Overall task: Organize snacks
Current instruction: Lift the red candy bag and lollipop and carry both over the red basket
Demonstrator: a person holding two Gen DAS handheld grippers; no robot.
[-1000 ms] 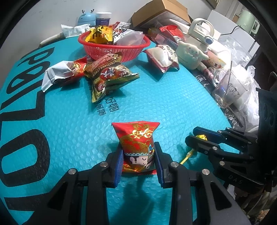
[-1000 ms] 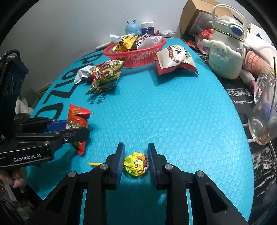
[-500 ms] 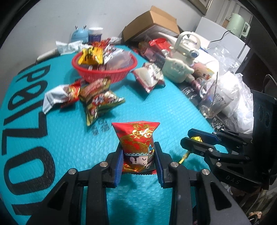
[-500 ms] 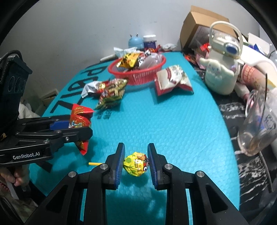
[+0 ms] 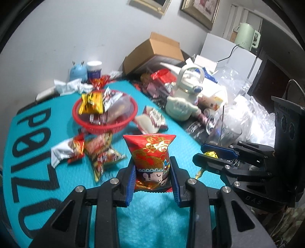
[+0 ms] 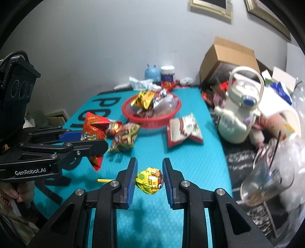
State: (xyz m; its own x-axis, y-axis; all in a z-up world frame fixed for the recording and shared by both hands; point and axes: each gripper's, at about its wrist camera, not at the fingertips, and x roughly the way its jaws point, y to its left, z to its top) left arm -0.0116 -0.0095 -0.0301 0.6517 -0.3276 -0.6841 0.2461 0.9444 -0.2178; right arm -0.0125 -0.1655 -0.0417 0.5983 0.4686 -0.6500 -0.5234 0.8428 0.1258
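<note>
The left gripper [image 5: 152, 178] is clamping a red packet [image 5: 151, 154], the right gripper [image 6: 149, 180] a lollipop [image 6: 150, 180] (both probably heading for the basket [image 5: 89, 125], upper left).

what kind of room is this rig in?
Most likely a lived-in home room, not a lab. Framed pictures hang on the wall, a pale green kettle sits on a white cabinet, and a cartoon-dog water jug and an open cardboard box crowd the cluttered table edge.
</note>
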